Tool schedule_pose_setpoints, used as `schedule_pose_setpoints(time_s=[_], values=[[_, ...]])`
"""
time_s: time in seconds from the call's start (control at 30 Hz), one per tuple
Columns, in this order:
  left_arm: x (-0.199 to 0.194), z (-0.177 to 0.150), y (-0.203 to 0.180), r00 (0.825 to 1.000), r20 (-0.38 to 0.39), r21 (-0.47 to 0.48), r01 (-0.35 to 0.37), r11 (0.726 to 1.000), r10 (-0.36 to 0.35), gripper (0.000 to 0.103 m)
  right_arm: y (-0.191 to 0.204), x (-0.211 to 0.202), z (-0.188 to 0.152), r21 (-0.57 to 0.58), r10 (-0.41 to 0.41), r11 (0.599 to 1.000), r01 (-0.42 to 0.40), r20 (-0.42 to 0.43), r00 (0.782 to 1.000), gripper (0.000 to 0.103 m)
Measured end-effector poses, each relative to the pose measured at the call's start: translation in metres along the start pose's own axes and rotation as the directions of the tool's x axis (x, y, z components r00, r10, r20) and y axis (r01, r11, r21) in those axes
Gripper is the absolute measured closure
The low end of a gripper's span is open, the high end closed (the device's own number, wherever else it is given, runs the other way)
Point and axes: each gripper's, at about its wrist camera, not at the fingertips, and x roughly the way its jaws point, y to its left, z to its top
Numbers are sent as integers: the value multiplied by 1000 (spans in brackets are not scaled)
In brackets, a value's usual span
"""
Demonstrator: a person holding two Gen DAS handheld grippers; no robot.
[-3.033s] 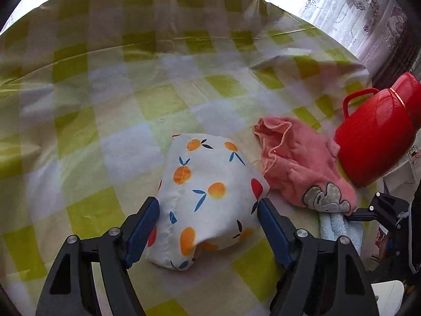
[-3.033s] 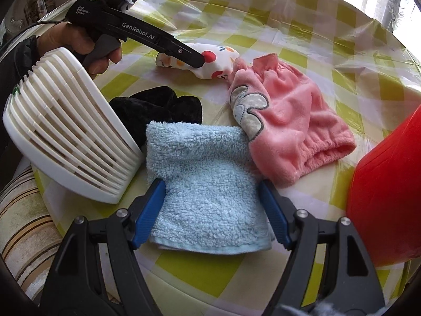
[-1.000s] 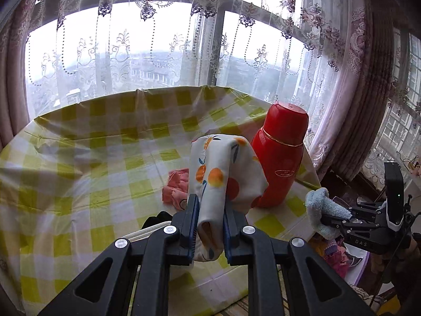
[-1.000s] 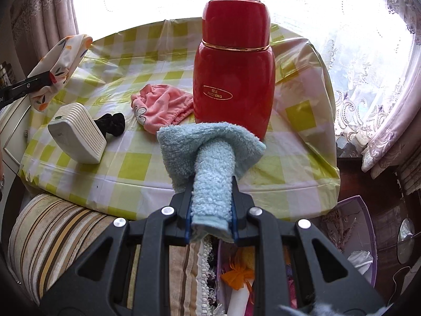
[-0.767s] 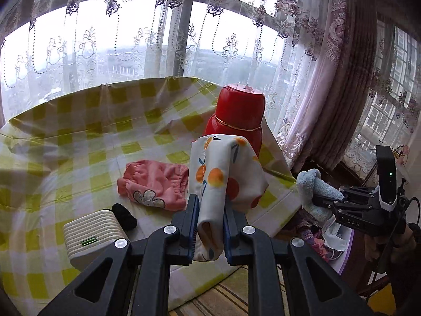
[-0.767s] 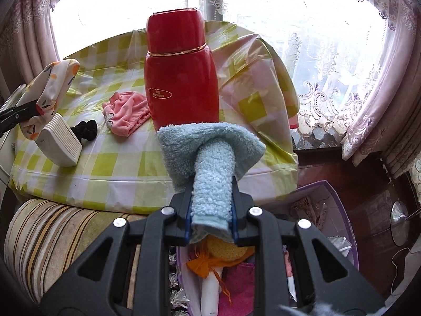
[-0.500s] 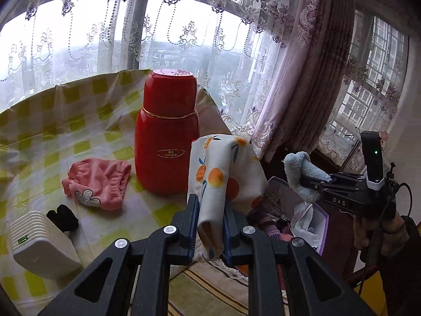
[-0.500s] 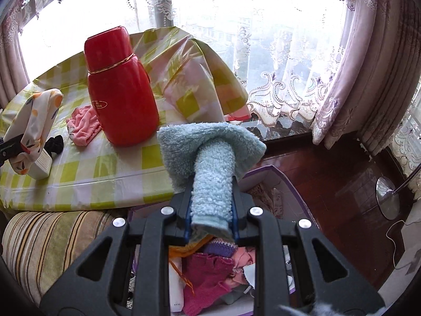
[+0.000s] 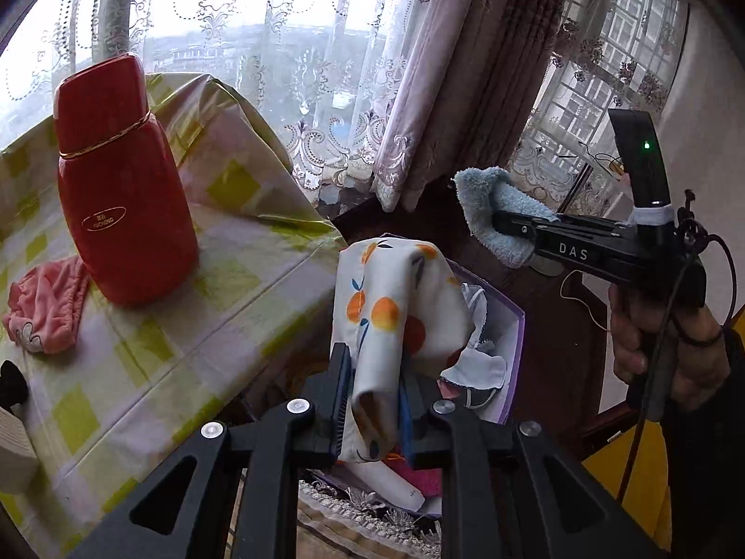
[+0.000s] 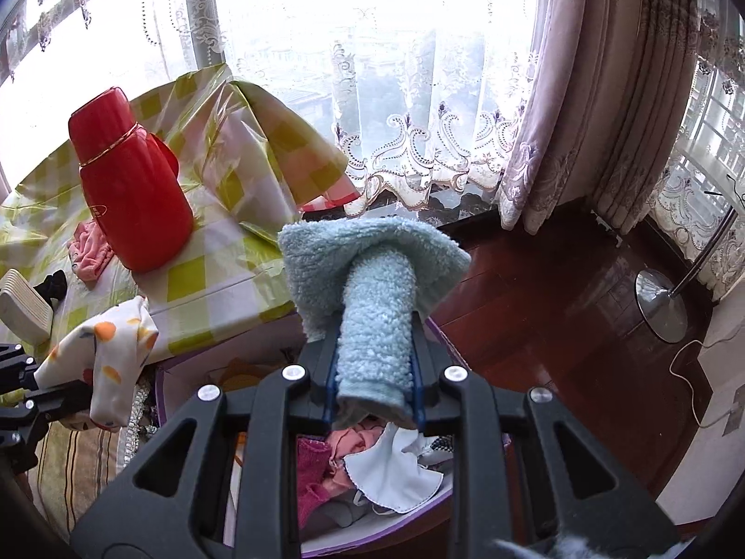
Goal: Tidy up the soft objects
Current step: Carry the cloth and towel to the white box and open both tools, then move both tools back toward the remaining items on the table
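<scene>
Both tongs clamped on cloth: left gripper [image 9: 371, 400] pinching the fruit-print cloth [image 9: 393, 321], right gripper [image 10: 372, 384] squeezing the blue towel [image 10: 372, 279]. Purple box [image 10: 372, 547] of clothes directly beneath the right one, slightly ahead of and below the left. Probably release next, right nearer.

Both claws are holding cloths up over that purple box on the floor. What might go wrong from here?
The fruit-print cloth in the left gripper hangs near the purple box's table-side edge, so on release it might drape over the rim or land on the floor.

The box already looks heaped with fabrics, so the blue towel dropped by the right gripper could slide off the pile.

The two grippers are close together and might bump as they lower.
</scene>
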Motion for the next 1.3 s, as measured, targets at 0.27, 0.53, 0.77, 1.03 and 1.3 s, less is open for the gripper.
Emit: schedule_pose_setpoints(time_s=[0.27,0.53,0.77,1.03,1.3], values=[[21,-15,-36,994,-102,92,57,994,-47,44,5,1,-3,-31,16,999,-16,-8,1000,53],[-7,-14,-1,999,-30,7,15,1000,-15,43,24,-1,-3,-57,66,996,-67,-11,998,52],[-41,-14,48,997,48,-89,-59,994,63,43,70,-3,0,-128,143,981,-144,-13,990,49],[-89,-11,105,980,104,-148,-153,977,169,43,131,-7,5,-224,229,948,-228,-18,973,44],[-151,-7,184,948,118,-214,-265,940,295,43,203,-12,12,-357,315,884,-302,-22,949,37]])
